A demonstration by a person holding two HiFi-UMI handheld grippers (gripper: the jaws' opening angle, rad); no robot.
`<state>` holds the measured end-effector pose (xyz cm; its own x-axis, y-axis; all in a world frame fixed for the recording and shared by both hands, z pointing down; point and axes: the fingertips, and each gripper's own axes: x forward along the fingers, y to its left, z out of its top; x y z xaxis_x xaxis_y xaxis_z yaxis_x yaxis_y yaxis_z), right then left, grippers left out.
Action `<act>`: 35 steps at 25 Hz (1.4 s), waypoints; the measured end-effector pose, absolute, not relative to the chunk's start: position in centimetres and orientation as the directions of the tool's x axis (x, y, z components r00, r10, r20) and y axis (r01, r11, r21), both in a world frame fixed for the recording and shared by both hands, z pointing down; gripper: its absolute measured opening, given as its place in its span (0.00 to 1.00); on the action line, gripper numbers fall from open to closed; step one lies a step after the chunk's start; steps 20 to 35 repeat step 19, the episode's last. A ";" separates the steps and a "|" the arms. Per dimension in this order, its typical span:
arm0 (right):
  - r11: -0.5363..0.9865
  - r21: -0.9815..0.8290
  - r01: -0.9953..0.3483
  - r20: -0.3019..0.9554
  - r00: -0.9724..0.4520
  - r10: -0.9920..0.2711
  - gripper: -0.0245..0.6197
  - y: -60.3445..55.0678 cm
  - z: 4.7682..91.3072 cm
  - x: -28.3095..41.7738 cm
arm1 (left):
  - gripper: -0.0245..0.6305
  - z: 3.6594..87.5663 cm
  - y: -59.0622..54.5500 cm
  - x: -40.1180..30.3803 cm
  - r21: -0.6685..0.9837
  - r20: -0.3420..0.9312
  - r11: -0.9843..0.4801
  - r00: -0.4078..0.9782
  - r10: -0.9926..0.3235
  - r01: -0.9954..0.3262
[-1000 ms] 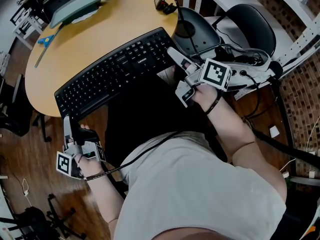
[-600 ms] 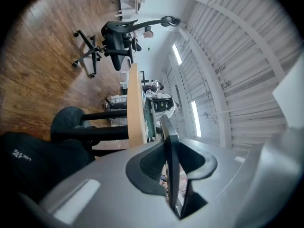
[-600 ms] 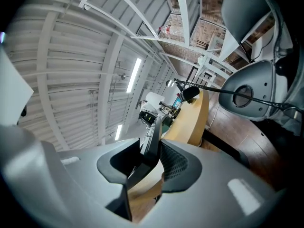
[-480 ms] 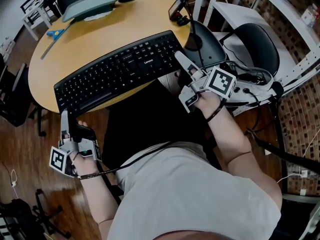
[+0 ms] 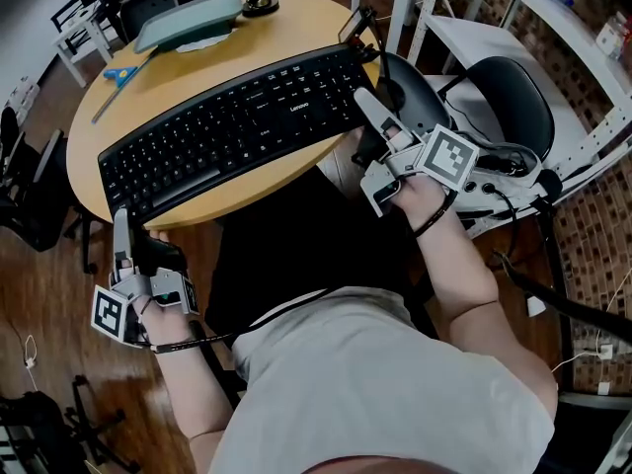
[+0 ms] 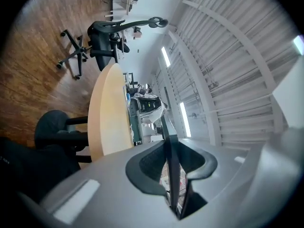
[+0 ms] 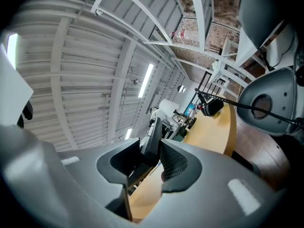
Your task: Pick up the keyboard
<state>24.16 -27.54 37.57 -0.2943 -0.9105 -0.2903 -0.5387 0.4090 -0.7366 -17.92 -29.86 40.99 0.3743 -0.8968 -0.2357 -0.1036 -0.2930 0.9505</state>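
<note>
Black keyboard (image 5: 232,126) in left claw (image 5: 120,217), right claw (image 5: 364,99)

L gripper (image 5: 120,223), held low at person's L side w/ forearm bent up from elbow, has jaws pinched on near-L corner of keyboard (image 5: 227,126), while R gripper (image 5: 367,102), out front on an extended forearm w/ marker cube up, has jaws clamped on its R end.

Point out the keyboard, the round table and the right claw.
keyboard (image 5: 235,123), head view, middle of its keys.
round table (image 5: 296,28), head view, bare wooden top.
right claw (image 5: 366,107), head view, tips at the keyboard's right end.
</note>
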 end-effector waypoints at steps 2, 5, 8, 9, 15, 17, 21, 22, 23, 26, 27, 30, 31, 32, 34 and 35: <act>0.418 -0.724 -0.550 -0.293 -0.303 -0.907 0.25 -27.6 36.7 24.0 | 0.26 40.7 -29.7 -18.0 0.949 -0.252 -0.303 0.368 -0.895 -0.087; 0.421 -0.716 -0.557 -0.290 -0.311 -0.905 0.25 -27.4 35.4 23.9 | 0.26 40.3 -29.3 -17.9 0.948 -0.268 -0.310 0.355 -0.895 -0.066; 0.420 -0.738 -0.529 -0.297 -0.304 -0.905 0.25 -27.2 35.3 24.0 | 0.26 39.0 -29.2 -17.9 0.946 -0.253 -0.308 0.365 -0.896 -0.101; 0.420 -0.741 -0.525 -0.298 -0.303 -0.905 0.25 -27.2 34.9 24.1 | 0.26 38.3 -29.1 -17.7 0.946 -0.251 -0.308 0.368 -0.895 -0.104; 0.422 -0.735 -0.530 -0.297 -0.307 -0.904 0.25 -27.4 35.6 24.5 | 0.26 38.8 -29.2 -17.6 0.944 -0.248 -0.308 0.361 -0.899 -0.117; 0.424 -0.733 -0.532 -0.298 -0.309 -0.903 0.25 -27.5 36.5 24.5 | 0.26 39.9 -29.2 -17.6 0.944 -0.245 -0.306 0.359 -0.900 -0.122; 0.426 -0.732 -0.531 -0.300 -0.310 -0.902 0.25 -27.5 37.6 24.5 | 0.26 41.1 -29.2 -17.7 0.947 -0.244 -0.301 0.353 -0.903 -0.115; 0.426 -0.732 -0.531 -0.300 -0.310 -0.902 0.25 -27.5 37.6 24.5 | 0.26 41.1 -29.2 -17.7 0.947 -0.244 -0.301 0.353 -0.903 -0.115; 0.426 -0.732 -0.531 -0.300 -0.310 -0.902 0.25 -27.5 37.6 24.5 | 0.26 41.1 -29.2 -17.7 0.947 -0.244 -0.301 0.353 -0.903 -0.115; 0.426 -0.732 -0.531 -0.300 -0.310 -0.902 0.25 -27.5 37.6 24.5 | 0.26 41.1 -29.2 -17.7 0.947 -0.244 -0.301 0.353 -0.903 -0.115; 0.426 -0.732 -0.531 -0.300 -0.310 -0.902 0.25 -27.5 37.6 24.5 | 0.26 41.1 -29.2 -17.7 0.947 -0.244 -0.301 0.353 -0.903 -0.115; 0.426 -0.732 -0.531 -0.300 -0.310 -0.902 0.25 -27.5 37.6 24.5 | 0.26 41.1 -29.2 -17.7 0.947 -0.244 -0.301 0.353 -0.903 -0.115; 0.426 -0.732 -0.531 -0.300 -0.310 -0.902 0.25 -27.5 37.6 24.5 | 0.26 41.1 -29.2 -17.7 0.947 -0.244 -0.301 0.353 -0.903 -0.115; 0.426 -0.732 -0.531 -0.300 -0.310 -0.902 0.25 -27.5 37.6 24.5 | 0.26 41.1 -29.2 -17.7 0.947 -0.244 -0.301 0.353 -0.903 -0.115; 0.426 -0.732 -0.531 -0.300 -0.310 -0.902 0.25 -27.5 37.6 24.5 | 0.26 41.1 -29.2 -17.7 0.947 -0.244 -0.301 0.353 -0.903 -0.115; 0.426 -0.732 -0.531 -0.300 -0.310 -0.902 0.25 -27.5 37.6 24.5 | 0.26 41.1 -29.2 -17.7 0.947 -0.244 -0.301 0.353 -0.903 -0.115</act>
